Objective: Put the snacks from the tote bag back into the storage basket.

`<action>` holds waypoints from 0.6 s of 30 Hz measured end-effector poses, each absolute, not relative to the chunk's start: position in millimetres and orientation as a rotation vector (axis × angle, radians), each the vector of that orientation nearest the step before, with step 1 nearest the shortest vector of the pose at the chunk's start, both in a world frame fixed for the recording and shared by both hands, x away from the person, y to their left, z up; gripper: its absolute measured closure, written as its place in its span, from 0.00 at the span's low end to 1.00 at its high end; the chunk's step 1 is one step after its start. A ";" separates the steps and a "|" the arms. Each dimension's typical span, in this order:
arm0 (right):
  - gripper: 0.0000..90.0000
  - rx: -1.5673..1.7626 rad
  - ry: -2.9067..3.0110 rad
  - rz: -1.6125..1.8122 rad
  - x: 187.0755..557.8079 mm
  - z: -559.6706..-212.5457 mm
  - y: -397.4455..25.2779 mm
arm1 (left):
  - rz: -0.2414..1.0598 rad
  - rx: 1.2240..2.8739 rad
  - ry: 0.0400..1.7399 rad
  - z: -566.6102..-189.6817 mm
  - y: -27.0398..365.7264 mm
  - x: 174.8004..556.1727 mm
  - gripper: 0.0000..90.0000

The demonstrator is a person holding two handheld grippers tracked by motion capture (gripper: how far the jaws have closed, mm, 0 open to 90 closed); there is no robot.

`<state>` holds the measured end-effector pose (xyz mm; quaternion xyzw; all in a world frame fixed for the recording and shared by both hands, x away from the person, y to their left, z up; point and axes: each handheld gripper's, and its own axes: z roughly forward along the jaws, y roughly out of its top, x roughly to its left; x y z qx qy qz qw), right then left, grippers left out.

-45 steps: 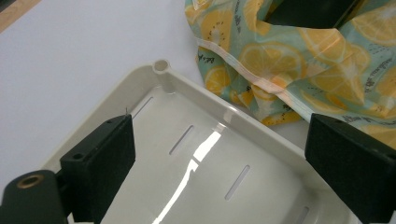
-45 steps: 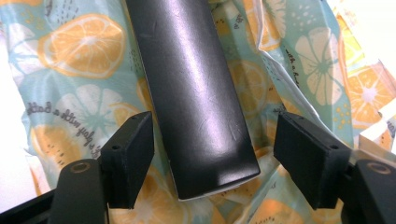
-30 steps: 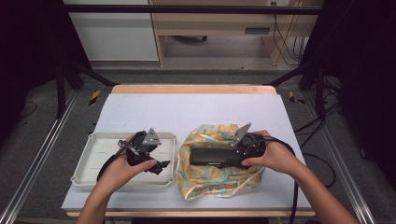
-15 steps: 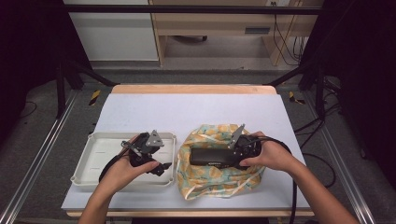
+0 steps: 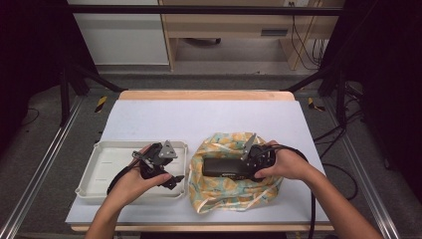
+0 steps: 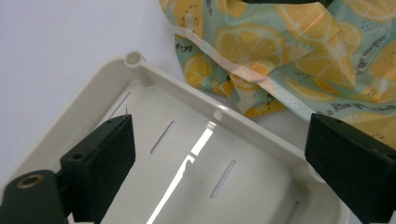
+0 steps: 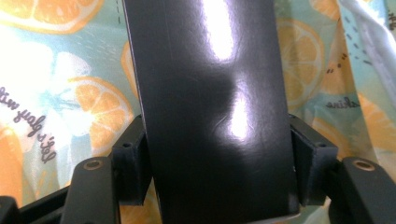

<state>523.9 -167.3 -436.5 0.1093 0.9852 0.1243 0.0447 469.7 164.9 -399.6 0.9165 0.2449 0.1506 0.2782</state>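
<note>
Clamping the black box (image 7: 210, 112) over the lemon-print cloth (image 5: 234, 186), the right gripper (image 5: 256, 159) steadies it while the left gripper (image 6: 224, 154) waits wide open above the white tray (image 5: 99, 172).

Desk (image 5: 209, 117) with pale lavender top and wooden edge stands on grey carpeted floor (image 5: 45, 149), flanked by aluminium rails (image 5: 37, 172) and black frame struts (image 5: 318, 79); behind it, a white cabinet (image 5: 119, 32) and a light wooden bench (image 5: 239, 25) with dangling cables (image 5: 301, 47); sides dark.
</note>
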 end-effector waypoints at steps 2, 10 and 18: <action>0.41 0.340 3.013 0.382 523.7 -436.9 -167.5 | 0.403 2.461 0.657 -399.6 165.0 469.6 0.10; 0.44 0.282 3.010 0.377 523.2 -435.9 -169.5 | 0.397 2.465 0.657 -400.3 165.2 469.7 0.10; 0.46 0.248 2.991 0.393 518.6 -434.1 -171.6 | 0.393 2.473 0.654 -400.8 165.7 469.9 0.10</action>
